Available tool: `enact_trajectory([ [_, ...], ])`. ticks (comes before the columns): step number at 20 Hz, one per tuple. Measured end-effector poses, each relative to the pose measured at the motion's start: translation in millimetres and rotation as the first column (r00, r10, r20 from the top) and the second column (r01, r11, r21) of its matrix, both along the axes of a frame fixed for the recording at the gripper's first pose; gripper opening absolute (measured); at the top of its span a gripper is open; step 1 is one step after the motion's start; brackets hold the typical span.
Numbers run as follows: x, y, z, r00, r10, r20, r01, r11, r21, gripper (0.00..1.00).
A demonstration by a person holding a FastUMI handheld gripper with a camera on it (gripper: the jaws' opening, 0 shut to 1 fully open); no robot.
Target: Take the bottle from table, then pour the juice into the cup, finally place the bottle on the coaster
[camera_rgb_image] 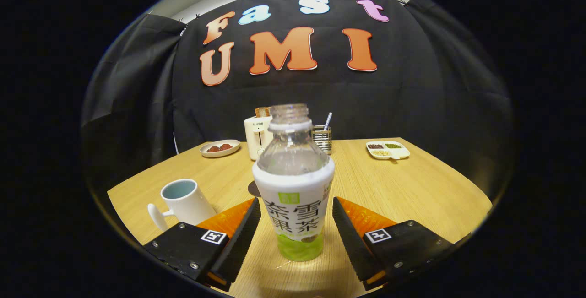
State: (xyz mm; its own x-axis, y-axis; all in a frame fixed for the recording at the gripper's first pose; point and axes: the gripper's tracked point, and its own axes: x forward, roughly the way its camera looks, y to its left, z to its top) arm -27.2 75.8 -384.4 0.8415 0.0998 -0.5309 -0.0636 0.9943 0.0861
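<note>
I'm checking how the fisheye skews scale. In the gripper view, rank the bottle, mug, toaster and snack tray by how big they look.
1. Bottle, between the open fingers; nearness inflates it.
2. Mug.
3. Toaster.
4. Snack tray.
Toaster and tray look close in size, so that order is unsure.

**Background items on the surface**

Wooden surface (412, 188), light grain. Toward its far edge: white toaster (257, 137) with bread in the slot; small oval plate (219, 148) holding two dark red pieces; wire holder (322, 138) with a utensil handle; divided white dish (387, 150) with green, dark and pale fillings.
</note>
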Motion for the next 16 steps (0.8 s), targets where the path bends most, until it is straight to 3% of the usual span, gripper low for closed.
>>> enact_trajectory([
  [3, -4.2, -3.6, -14.4, 0.999, -0.023, -0.031, 0.022, 1.0, -0.004, 0.86],
  [6, -5.5, -3.3, -16.9, 0.999, -0.033, -0.036, 0.032, 0.999, -0.007, 0.66],
  [13, 1.3, 1.7, 1.5, 1.0, -0.019, 0.014, 0.02, 0.998, -0.063, 0.58],
  [16, 9.1, 7.9, 15.6, 0.998, 0.016, 0.06, -0.008, 0.989, -0.146, 0.58],
])
